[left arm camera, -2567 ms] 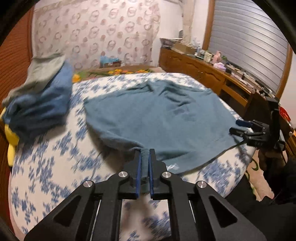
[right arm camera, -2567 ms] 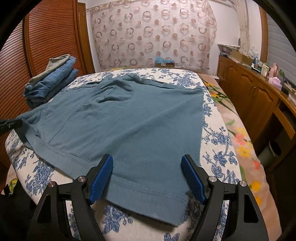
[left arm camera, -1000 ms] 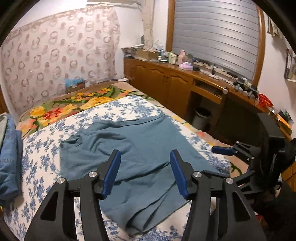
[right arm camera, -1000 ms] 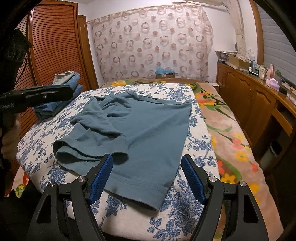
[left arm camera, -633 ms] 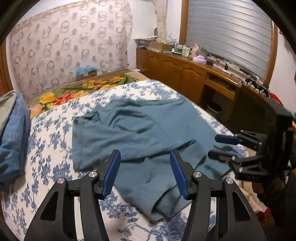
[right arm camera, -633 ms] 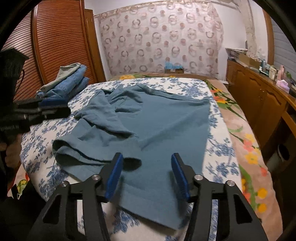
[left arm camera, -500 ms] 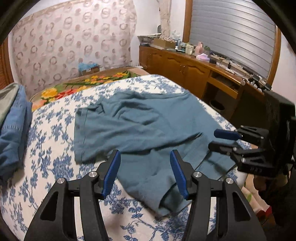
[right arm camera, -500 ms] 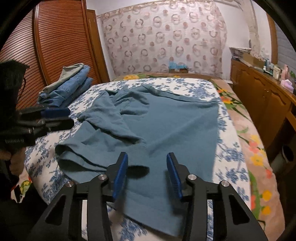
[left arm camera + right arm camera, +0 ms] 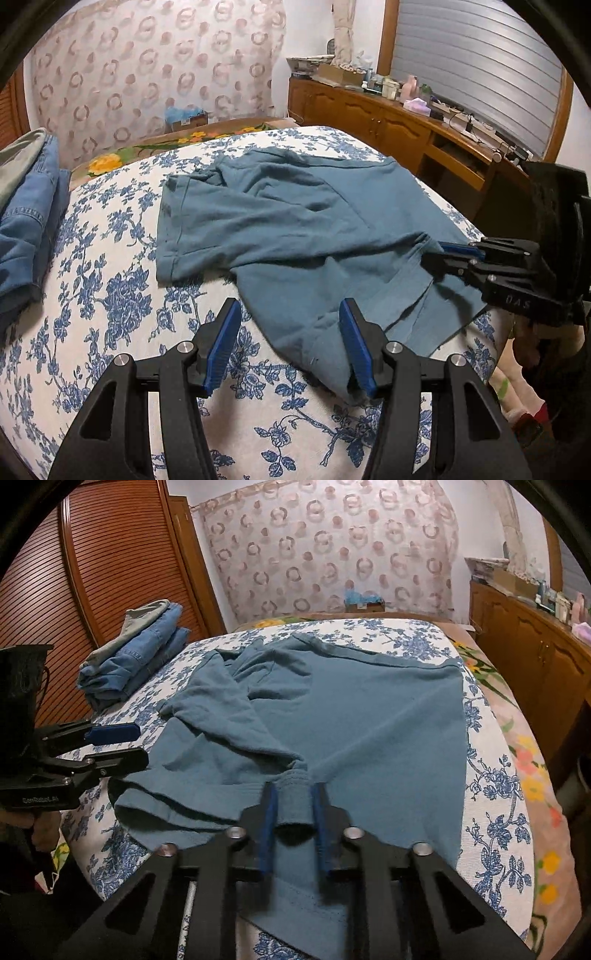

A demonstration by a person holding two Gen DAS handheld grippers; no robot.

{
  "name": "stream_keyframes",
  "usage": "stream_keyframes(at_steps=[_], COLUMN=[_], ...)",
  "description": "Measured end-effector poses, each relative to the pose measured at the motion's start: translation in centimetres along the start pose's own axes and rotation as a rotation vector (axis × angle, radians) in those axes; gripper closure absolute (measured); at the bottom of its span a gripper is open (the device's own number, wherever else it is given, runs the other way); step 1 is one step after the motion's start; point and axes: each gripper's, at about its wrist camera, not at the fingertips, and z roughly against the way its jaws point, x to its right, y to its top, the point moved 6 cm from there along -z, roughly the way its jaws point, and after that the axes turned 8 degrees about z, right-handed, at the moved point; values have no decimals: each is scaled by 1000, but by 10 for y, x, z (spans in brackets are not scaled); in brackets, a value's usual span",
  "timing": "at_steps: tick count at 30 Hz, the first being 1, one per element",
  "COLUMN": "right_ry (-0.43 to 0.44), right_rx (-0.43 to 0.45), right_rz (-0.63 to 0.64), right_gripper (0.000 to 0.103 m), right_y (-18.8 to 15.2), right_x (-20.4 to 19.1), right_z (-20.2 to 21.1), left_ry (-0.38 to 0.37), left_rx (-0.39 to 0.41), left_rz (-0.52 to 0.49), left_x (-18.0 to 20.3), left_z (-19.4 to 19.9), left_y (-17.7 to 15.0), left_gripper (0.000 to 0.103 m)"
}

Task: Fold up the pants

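Observation:
Teal pants (image 9: 277,221) lie on the blue-flowered bed sheet (image 9: 110,295), the left side folded loosely over the rest. In the right wrist view the pants (image 9: 369,720) fill the middle of the bed. My right gripper (image 9: 294,823) is closing, and a bunched fold of the near hem fills the gap between its blue pads. From the left wrist view that gripper (image 9: 439,256) pinches the cloth's right edge. My left gripper (image 9: 290,343) is open low over the near corner of the pants, and cloth lies by its right pad. It also shows at the left (image 9: 122,747).
A pile of folded jeans (image 9: 140,650) lies at the bed's far left, also seen in the left wrist view (image 9: 26,206). A wooden cabinet (image 9: 535,646) runs along the right wall. A slatted wardrobe door (image 9: 110,572) stands left. A patterned curtain (image 9: 147,74) hangs behind.
The right gripper's jaws went from wide apart to nearly together around a fold of the hem. The left gripper sank lower and nearer to the pants' near corner, still open.

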Motion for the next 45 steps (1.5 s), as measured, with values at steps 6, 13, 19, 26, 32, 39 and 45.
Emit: stream_keyframes(at_steps=[6,13,19,26,32,39,45], right_ry=[13,-13,-51,-64,-89,-100,-88], right_rx=[41,102,113,78,65,23,17], right_rz=[6,16,3,-15,-41,-47,-84], right_gripper=[97,97,97,97,97,97,97], right_y=[2,-1,-10,-30,-28,-36,-34], right_x=[-6,-8,4,4,9,10,20], right_z=[16,51,73,89,92,85,86], left_ry=[-3,-16,-22,-32,-41,-41,-33], left_rx=[-7,0,-3,-7,-10,-16,-17], left_rz=[-1,-6,-12,-21,-43,-42,-40], left_x=[1,6,10,17,25,25,24], left_z=[1,4,3,2,2,-2,-3], left_y=[-6,-5,-4,-4,-6,-7,-7], left_gripper=[46,46,46,46,46,46,46])
